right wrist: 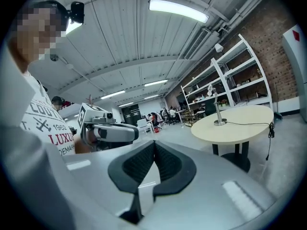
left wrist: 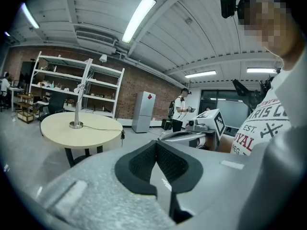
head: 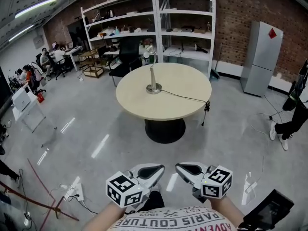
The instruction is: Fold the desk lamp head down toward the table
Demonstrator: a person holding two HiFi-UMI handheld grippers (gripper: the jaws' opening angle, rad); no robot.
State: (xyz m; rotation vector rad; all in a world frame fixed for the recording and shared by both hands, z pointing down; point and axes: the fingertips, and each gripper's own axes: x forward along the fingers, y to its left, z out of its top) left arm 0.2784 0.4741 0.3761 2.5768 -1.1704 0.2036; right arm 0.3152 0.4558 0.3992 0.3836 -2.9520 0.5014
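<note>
A silver desk lamp (head: 153, 79) stands upright on a round base in the middle of the round beige table (head: 183, 105), with its head at the top of the pole. A black cord (head: 185, 97) runs from the base to the table's right edge. Both grippers are held low, close to the person's body and far from the table. My left gripper (head: 161, 168) and right gripper (head: 177, 167) are shut and empty, their tips pointing at each other. The left gripper view has the lamp (left wrist: 76, 108) far off at the left; the right gripper view has the lamp (right wrist: 217, 107) at the right.
A stretch of grey floor lies between me and the table. White shelving (head: 159, 18) and a grey fridge (head: 260, 57) stand against the brick wall behind. People sit at desks (head: 53, 59) at far left; a person (head: 294, 109) stands at right. A power strip (head: 72, 192) and cables lie on the floor at lower left.
</note>
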